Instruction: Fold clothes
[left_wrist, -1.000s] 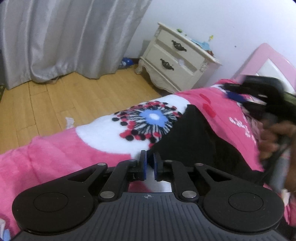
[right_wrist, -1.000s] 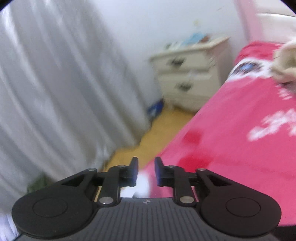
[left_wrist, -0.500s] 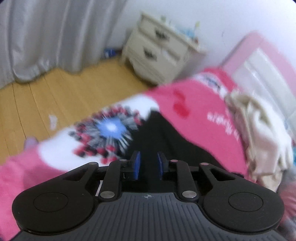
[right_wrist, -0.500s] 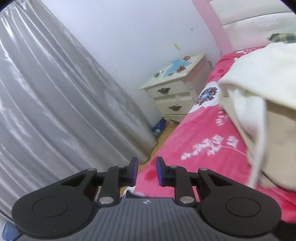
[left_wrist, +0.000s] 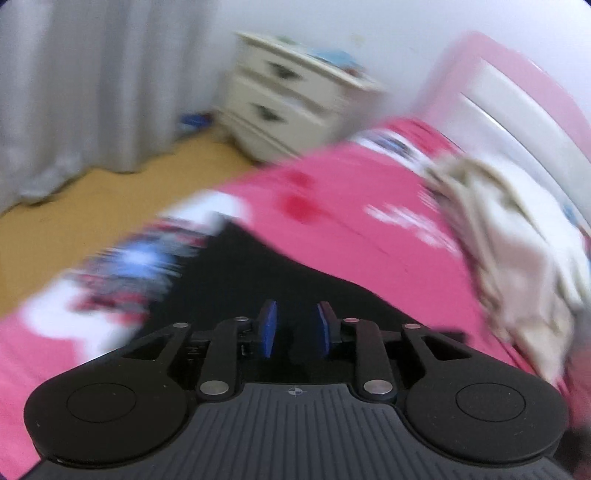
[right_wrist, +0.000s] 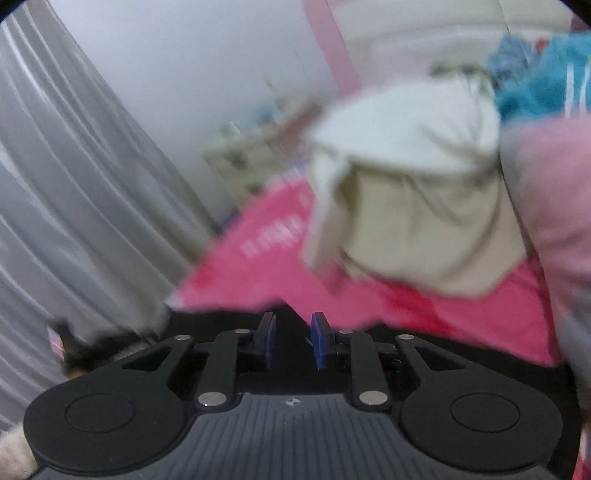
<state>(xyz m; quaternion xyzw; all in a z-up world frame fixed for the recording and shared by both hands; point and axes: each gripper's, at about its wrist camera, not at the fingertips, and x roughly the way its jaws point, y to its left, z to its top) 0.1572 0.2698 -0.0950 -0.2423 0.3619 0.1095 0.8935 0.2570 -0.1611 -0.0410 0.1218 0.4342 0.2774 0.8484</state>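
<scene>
A black garment (left_wrist: 280, 273) lies flat on the pink bedspread (left_wrist: 332, 199). My left gripper (left_wrist: 294, 328) hovers over its near part, jaws open with nothing between them. A heap of cream and beige clothes (left_wrist: 509, 236) lies on the bed to the right. In the right wrist view the same cream heap (right_wrist: 417, 192) fills the upper right. My right gripper (right_wrist: 292, 341) is open and empty just above a dark cloth edge (right_wrist: 221, 321). Both views are motion-blurred.
A cream bedside cabinet (left_wrist: 291, 99) stands by the wall past the bed. Grey curtains (left_wrist: 88, 85) hang at the left over a wooden floor (left_wrist: 92, 206). A pink headboard (left_wrist: 517, 96) is at the right. Teal clothing (right_wrist: 546, 81) and a pink-grey item (right_wrist: 554, 229) lie beyond the cream heap.
My left gripper has opened wider and pushed forward over the black garment. My right gripper has swung toward the bed, closer to the cream heap, with its jaws wider apart.
</scene>
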